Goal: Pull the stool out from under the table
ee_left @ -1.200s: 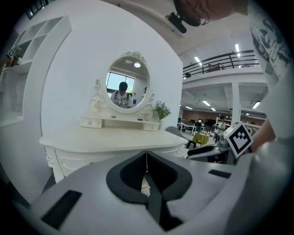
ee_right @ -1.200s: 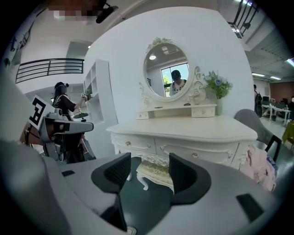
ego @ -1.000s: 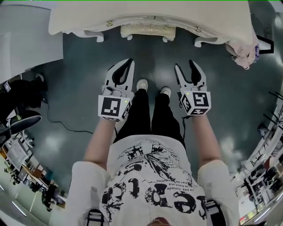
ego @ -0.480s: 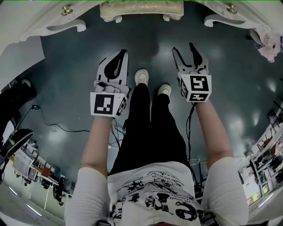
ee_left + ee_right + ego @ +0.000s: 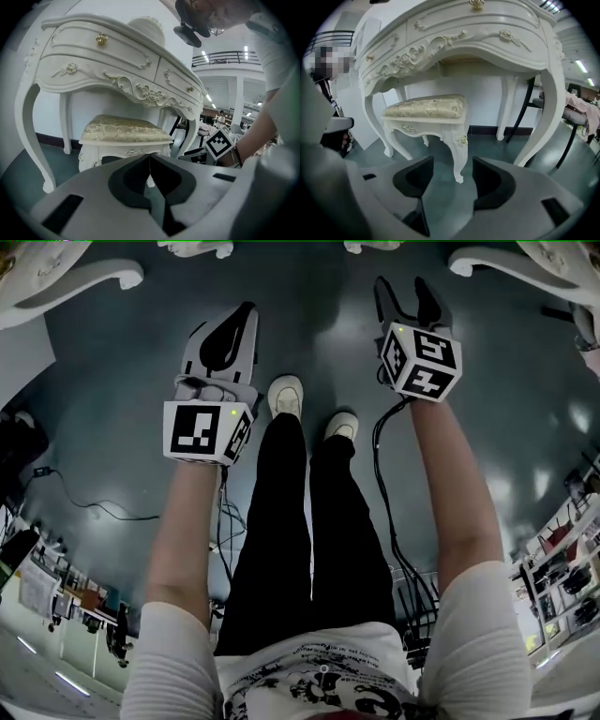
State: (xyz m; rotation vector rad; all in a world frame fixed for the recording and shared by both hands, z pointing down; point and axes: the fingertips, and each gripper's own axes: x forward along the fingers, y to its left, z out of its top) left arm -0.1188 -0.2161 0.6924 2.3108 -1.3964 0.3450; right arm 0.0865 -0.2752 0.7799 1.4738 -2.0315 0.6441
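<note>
A white carved stool with a gold cushion stands under the ornate white table. The left gripper view shows the same stool and table just ahead. My left gripper is shut, its jaws meeting with nothing between them. To the right, my right gripper is open and empty, its jaws framing the stool's front leg at a distance. In the head view only the feet of the stool and the table legs show at the top edge. Neither gripper touches the stool.
The person's legs and white shoes stand between the two grippers on the dark green floor. A cable lies on the floor at left. Chairs and pink cloth stand to the right of the table.
The person has stepped toward the table. Both grippers have moved forward and up in the head view, and most of the table and stool has slid off its top edge.
</note>
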